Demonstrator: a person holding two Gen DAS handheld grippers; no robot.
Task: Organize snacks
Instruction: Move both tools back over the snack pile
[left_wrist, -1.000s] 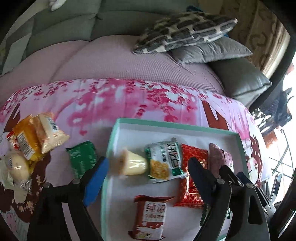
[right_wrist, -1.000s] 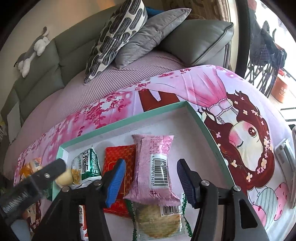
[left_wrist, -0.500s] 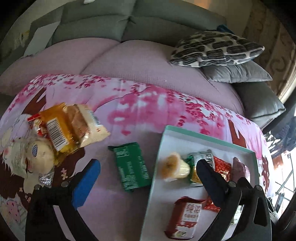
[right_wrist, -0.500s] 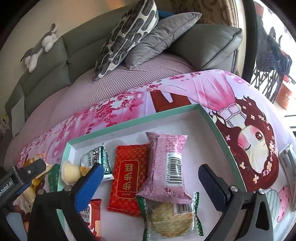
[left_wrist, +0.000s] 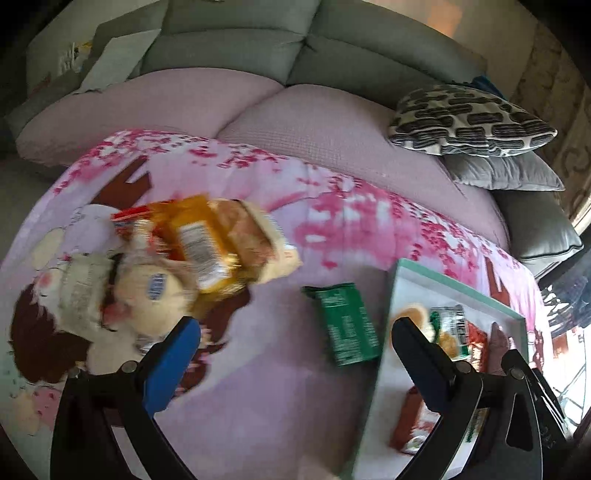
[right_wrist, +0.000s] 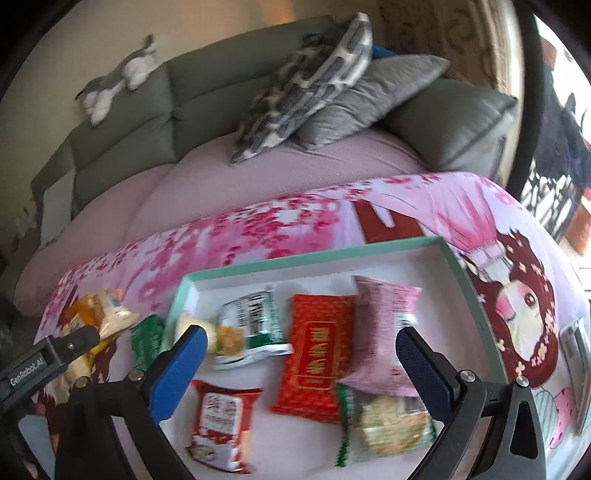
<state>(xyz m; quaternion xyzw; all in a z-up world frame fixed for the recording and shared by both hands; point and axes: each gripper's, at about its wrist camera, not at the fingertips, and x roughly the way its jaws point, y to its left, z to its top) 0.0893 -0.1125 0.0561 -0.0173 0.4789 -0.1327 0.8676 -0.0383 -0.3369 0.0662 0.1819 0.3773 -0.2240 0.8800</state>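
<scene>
Snacks (right_wrist: 314, 354) lie untouched; both grippers' fingers (left_wrist: 170, 363) (right_wrist: 177, 373) spread wide, empty.

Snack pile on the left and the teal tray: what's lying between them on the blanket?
Only the green packet, flat on the pink blanket, nearer the teal tray than the snack pile. The left wrist view shows it best.

One legible marking was found: "GenRobot.AI", printed in white on the black body of the left gripper (right_wrist: 50, 360), seen in the right wrist view. Chinese characters stood on the red packet (right_wrist: 317, 354) and the red-and-white packet (right_wrist: 221, 424), too blurred to read. Barcode digits on the other packets were illegible.
</scene>
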